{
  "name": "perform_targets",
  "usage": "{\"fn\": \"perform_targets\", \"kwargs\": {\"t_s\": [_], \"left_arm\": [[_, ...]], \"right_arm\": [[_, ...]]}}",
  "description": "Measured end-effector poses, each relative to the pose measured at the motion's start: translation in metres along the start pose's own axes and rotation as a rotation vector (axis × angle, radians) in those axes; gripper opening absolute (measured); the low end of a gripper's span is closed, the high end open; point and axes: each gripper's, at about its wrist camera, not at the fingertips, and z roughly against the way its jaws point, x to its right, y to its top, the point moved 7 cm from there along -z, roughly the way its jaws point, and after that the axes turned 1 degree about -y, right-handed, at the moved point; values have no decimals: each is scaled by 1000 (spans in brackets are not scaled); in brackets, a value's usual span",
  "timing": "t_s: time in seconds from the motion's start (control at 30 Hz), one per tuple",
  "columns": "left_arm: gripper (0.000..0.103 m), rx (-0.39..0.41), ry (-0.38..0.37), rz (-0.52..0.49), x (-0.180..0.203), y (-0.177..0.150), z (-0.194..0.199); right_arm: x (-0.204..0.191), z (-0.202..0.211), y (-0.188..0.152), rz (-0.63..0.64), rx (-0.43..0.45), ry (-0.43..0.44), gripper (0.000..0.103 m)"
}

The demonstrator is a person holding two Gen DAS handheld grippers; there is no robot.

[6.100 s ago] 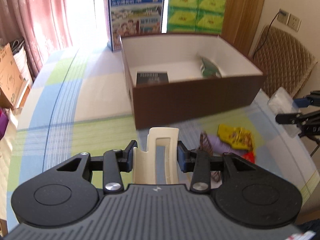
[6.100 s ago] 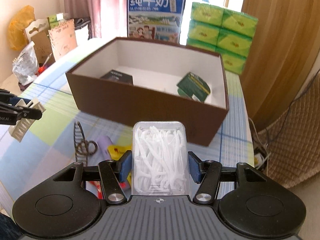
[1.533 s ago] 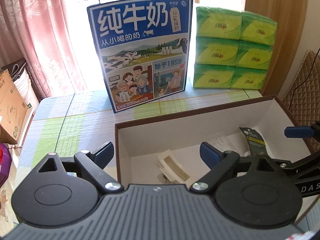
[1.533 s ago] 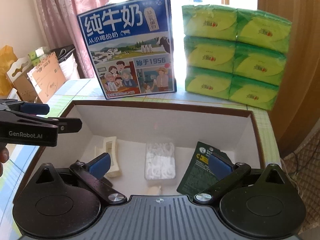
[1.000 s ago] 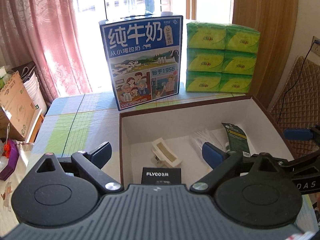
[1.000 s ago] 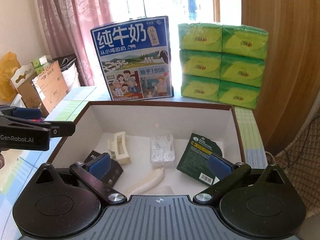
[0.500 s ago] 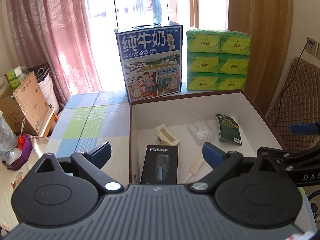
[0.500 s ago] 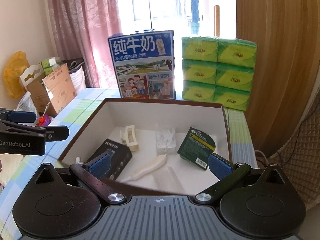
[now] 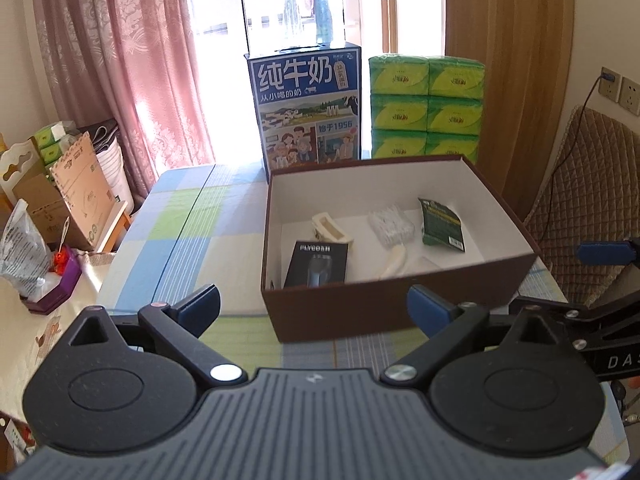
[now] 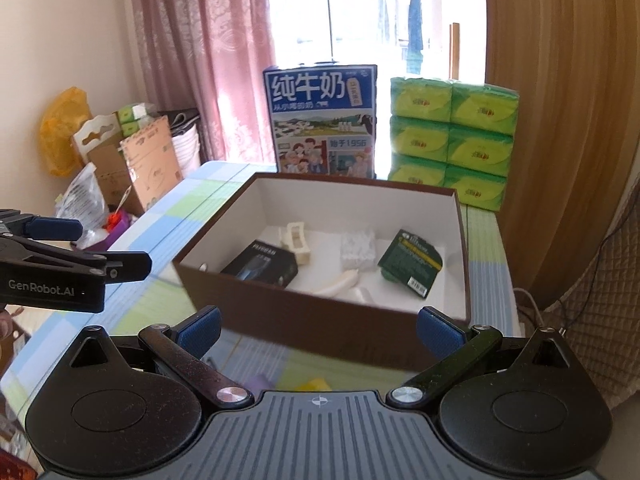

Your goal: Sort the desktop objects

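A brown box (image 9: 400, 312) (image 10: 320, 324) with a white inside stands on the checked table. In it lie a black shaver carton (image 9: 318, 262) (image 10: 262, 266), a cream hair clip (image 9: 332, 229) (image 10: 295, 242), a clear case of floss picks (image 9: 391, 224) (image 10: 358, 249), a green packet (image 9: 442, 227) (image 10: 410, 266) and a cream curved piece (image 9: 394, 262) (image 10: 338, 282). My left gripper (image 9: 314, 308) hangs open and empty in front of the box. My right gripper (image 10: 320, 326) is open and empty too, held before the box's near wall. Each gripper shows at the edge of the other's view.
A blue milk carton (image 9: 306, 114) (image 10: 322, 120) and stacked green tissue packs (image 9: 426, 110) (image 10: 452, 140) stand behind the box. Small purple and yellow items (image 10: 288, 383) lie on the table under my right gripper. Cardboard boxes (image 9: 76, 184) sit left, a padded chair (image 9: 588, 200) right.
Both grippers let go of the hair clip and the floss case inside the box, then drew back and up. Over the last second the box has receded in both views.
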Motion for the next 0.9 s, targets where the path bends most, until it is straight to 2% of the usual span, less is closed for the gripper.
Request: {"fn": "perform_targets", "kwargs": {"t_s": [0.3,0.9], "left_arm": [[101,-40,10,-1,9,-42,19],[101,-125,24,-8,24,-92,26]], "right_arm": [[-6,13,-33,9,-39,9,101],[-2,22,-89,16,-130,45,101]]}}
